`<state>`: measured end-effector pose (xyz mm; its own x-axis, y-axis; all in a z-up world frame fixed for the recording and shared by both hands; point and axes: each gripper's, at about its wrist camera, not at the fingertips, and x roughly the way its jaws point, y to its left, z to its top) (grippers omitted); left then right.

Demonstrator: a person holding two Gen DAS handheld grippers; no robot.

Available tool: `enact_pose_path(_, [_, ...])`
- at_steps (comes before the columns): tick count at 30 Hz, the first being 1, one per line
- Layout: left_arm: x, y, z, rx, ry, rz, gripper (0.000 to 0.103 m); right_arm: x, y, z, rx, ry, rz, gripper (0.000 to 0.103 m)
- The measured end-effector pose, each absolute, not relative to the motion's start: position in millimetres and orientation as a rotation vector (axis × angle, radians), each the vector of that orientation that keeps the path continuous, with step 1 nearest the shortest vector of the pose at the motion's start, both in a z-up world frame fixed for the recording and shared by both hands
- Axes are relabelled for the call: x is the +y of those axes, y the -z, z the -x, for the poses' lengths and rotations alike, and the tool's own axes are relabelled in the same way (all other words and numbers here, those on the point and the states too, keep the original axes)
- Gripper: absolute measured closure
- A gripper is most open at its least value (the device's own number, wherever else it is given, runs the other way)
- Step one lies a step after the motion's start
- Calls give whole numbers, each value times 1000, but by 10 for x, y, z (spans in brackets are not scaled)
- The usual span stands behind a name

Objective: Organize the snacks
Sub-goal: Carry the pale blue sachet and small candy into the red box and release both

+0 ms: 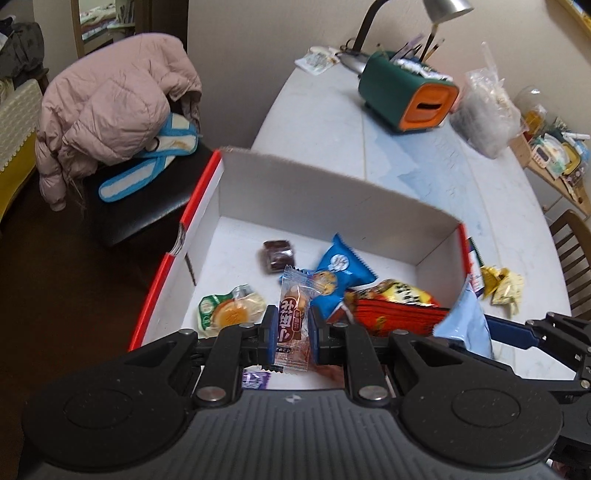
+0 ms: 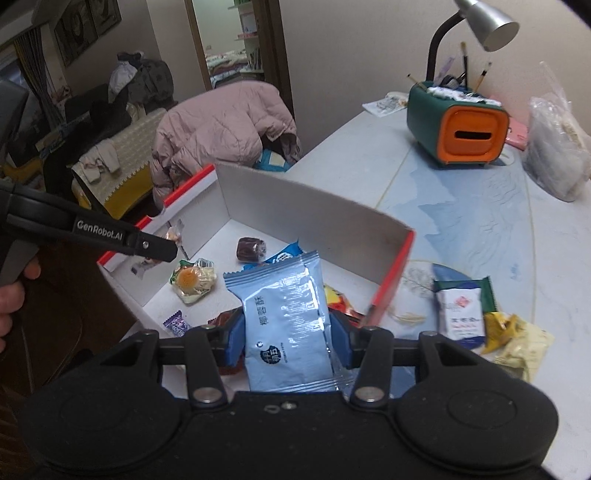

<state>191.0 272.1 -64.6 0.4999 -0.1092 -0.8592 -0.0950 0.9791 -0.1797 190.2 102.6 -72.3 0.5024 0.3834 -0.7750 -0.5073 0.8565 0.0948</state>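
A white cardboard box with red edges (image 1: 280, 188) (image 2: 306, 210) stands on the table and holds several snacks: a dark brown sweet (image 1: 279, 254), a blue biscuit pack (image 1: 341, 271), a red-yellow pack (image 1: 399, 306), a green-orange pack (image 1: 225, 310). My left gripper (image 1: 291, 328) is shut on a clear-wrapped brown snack (image 1: 293, 317) over the box's near side. My right gripper (image 2: 288, 332) is shut on a light blue packet (image 2: 286, 325) above the box's near right part; the packet also shows in the left wrist view (image 1: 465, 325).
Outside the box on the right lie a white-green packet (image 2: 461, 314) and yellow wrappers (image 2: 517, 339). Further back stand a green-orange pen holder (image 2: 458, 129), a desk lamp (image 2: 480, 22) and a plastic bag (image 2: 557, 147). A chair with a pink jacket (image 1: 110, 107) stands left of the table.
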Motion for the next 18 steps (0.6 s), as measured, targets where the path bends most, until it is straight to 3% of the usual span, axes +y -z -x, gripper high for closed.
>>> enact_pose_path(18, [2631,1163,-2154,1115,63,108,87,1476,1234,-2083,984,-517,220,56])
